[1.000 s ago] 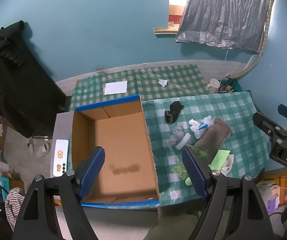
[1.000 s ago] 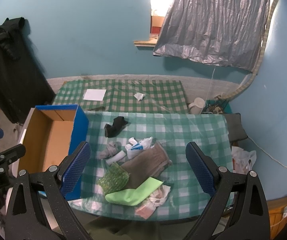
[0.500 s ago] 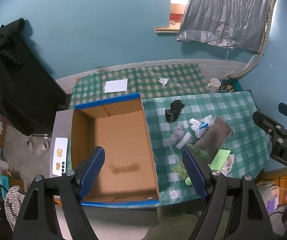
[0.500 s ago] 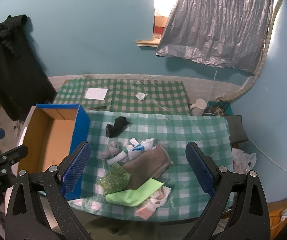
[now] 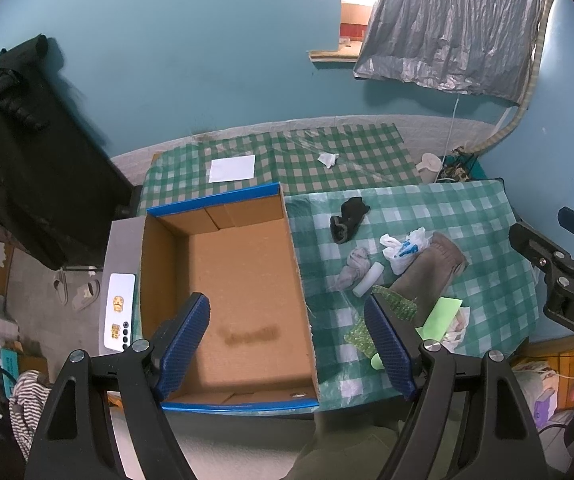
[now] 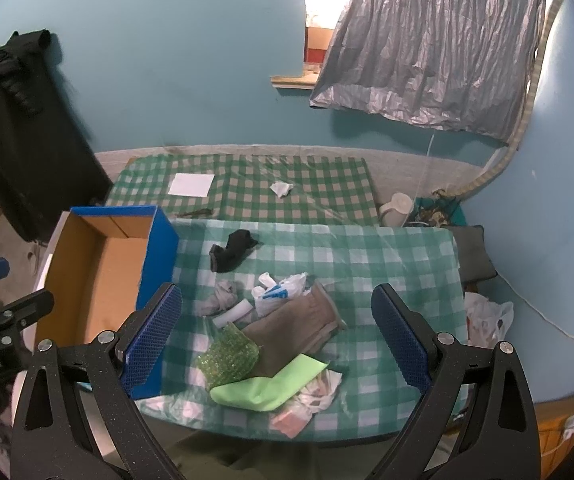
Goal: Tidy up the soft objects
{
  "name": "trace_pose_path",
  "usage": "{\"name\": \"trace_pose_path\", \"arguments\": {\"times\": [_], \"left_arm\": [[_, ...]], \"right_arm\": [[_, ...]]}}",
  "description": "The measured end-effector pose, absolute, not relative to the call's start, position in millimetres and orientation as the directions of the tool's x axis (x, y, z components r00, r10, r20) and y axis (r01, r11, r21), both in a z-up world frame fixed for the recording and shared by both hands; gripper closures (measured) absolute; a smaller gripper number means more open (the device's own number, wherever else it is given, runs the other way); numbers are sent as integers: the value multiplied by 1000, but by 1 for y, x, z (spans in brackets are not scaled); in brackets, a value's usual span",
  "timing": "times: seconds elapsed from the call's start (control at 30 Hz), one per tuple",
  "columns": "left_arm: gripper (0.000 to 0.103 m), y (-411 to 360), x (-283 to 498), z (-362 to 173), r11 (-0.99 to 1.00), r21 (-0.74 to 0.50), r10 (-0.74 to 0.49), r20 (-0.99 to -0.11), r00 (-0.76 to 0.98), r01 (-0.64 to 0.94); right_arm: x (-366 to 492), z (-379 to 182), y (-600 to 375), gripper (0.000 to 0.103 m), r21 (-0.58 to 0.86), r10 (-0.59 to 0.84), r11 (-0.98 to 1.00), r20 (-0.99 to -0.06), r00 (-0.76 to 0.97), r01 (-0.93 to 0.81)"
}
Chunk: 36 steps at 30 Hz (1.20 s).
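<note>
Readable writing is scarce: the right gripper's black body, seen at 3 o'clock in the left wrist view, carries the white letters "DAS", cut off at the frame edge. The left gripper's body, at 9 o'clock in the right wrist view, shows part of a word ending in "Robot.AI".

The left gripper (image 5: 287,342) hangs high over the cardboard box (image 5: 231,280), its blue-padded jaws spread wide with nothing between them. The box has blue outer walls and a bare brown floor.

The right gripper (image 6: 277,336) is likewise wide open and holds nothing, high above the pile of soft things on the checked tablecloth (image 6: 399,264). Between its fingers in that view lie a brown cloth (image 6: 299,326), a green bubble wrap piece (image 6: 229,358) at 7 o'clock of the cloth and touching it, and a lime green cloth (image 6: 271,386) at 6 o'clock. A crumpled grey sock (image 6: 221,298), a white roll (image 6: 235,312) and a white plastic bag (image 6: 283,292) with blue print sit just beyond the brown cloth, at 11 to 12 o'clock. A black sock (image 6: 233,256) lies apart, farther toward 12 o'clock. The box stands at 9 o'clock of the pile, against the table's edge.
</note>
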<state>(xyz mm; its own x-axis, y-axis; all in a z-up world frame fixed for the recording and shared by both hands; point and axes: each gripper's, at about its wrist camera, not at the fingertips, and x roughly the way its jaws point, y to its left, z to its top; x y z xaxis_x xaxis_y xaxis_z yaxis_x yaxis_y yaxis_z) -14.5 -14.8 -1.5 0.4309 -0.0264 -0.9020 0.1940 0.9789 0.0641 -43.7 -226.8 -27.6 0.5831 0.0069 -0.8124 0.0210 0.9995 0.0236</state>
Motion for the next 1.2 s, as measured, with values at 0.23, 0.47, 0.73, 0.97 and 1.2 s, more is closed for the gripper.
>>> {"name": "trace_pose_path", "arguments": {"times": [0.23,0.47,0.73,0.97,1.2], "left_arm": [[22,-22,-15,-7,978,63,-27,-907,421,199],[22,-21,-13,-6,978,62,-26,-911,411,201],[22,-23,-8,-13,978,61,-23,-920,392,202],[22,-32,-5,-33,969,76,-13,-935,355,237],[22,-49,0,-58,952,102,4,-947,322,288]], "right_arm": [[-44,-28,-228,8,25,8,999,-814,581,21],[-48,-34,-232,8,28,9,999,-815,579,24],[-54,-45,-237,8,41,16,999,-827,562,33],[-49,-65,-254,8,63,22,996,-865,502,65],[-52,-98,-280,8,54,-1,991,-910,416,120]]}}
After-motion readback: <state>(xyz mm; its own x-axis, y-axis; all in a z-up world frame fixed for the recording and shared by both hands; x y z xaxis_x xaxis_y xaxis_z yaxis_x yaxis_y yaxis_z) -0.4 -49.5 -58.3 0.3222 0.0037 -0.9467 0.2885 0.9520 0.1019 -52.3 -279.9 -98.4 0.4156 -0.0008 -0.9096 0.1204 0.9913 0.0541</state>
